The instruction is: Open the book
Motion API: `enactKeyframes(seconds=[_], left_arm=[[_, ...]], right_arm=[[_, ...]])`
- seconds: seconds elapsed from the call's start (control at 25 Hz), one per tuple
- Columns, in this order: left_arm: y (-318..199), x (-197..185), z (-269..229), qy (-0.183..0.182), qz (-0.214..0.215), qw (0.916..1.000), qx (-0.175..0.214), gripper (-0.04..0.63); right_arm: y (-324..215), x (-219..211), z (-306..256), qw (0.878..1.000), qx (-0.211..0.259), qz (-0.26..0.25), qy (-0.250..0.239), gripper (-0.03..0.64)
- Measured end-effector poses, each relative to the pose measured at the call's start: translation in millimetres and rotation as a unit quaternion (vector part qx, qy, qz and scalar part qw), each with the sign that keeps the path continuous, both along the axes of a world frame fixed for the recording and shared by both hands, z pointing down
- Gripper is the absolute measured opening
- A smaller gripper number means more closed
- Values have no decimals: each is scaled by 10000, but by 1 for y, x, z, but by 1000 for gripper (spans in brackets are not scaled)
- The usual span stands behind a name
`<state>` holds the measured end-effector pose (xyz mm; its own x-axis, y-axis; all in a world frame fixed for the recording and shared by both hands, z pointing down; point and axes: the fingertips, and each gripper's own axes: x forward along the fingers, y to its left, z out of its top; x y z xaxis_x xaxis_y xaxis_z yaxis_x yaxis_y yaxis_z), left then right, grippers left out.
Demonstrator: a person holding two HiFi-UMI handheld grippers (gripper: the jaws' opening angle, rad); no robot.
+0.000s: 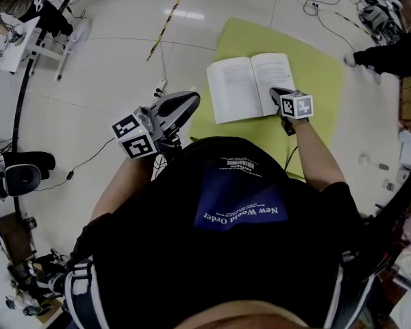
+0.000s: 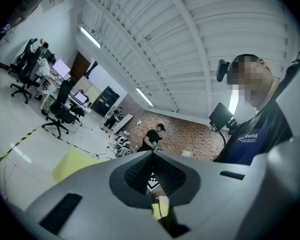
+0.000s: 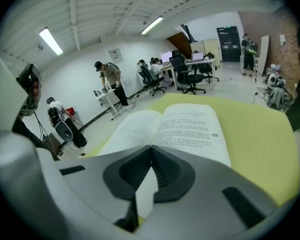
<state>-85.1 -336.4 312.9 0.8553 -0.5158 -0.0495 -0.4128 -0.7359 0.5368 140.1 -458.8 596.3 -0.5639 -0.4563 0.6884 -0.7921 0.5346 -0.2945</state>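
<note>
Book (image 1: 250, 86) lies open, pages up, on the yellow-green surface (image 1: 322, 74). Right tool (image 1: 275, 90) is over the book's right page, near the page's lower edge, jaws fully together, gripping nothing. Left tool (image 1: 194, 97) is well left of the book, jaws also together, empty.

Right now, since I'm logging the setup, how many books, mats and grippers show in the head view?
book: 1
yellow-green mat: 1
grippers: 2 (left gripper, right gripper)
Total: 4
</note>
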Motion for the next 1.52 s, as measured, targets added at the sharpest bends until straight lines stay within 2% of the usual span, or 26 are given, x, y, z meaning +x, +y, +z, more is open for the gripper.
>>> enactKeyframes(seconds=[0.28, 0.44, 0.56, 0.68, 0.8, 0.88, 0.96, 1.04, 1.16, 1.52], left_arm=[[-10, 2, -3, 50, 84, 9999, 42, -5], [-17, 4, -5, 88, 188, 9997, 124, -5], [-25, 5, -9, 123, 242, 9994, 229, -5], [-35, 4, -17, 143, 271, 9989, 365, -5], [-45, 11, -28, 73, 297, 9980, 557, -5], [-53, 22, -35, -22, 327, 9972, 666, -5], [-59, 33, -40, -109, 348, 9967, 730, -5], [-62, 39, -45, -141, 377, 9964, 744, -5], [-64, 46, -45, -136, 465, 9961, 735, -5], [-65, 53, -46, -154, 620, 9951, 752, -5]], right_arm=[[-14, -8, -36, 9989, 389, -15, -260, -9], [-12, -17, -103, 9913, 995, 8, -860, -9], [0, -12, -190, 9721, 1818, 139, -1479, -11], [22, 5, -283, 9425, 2691, 356, -1952, -11], [46, 34, -346, 9163, 3376, 613, -2065, -11], [57, 58, -366, 9062, 3594, 830, -2068, -12], [65, 76, -368, 9058, 3657, 985, -1899, -12], [71, 85, -358, 9110, 3576, 1118, -1723, -12], [76, 91, -342, 9166, 3390, 1257, -1710, -12], [75, 89, -335, 9224, 3312, 1232, -1558, -14]])
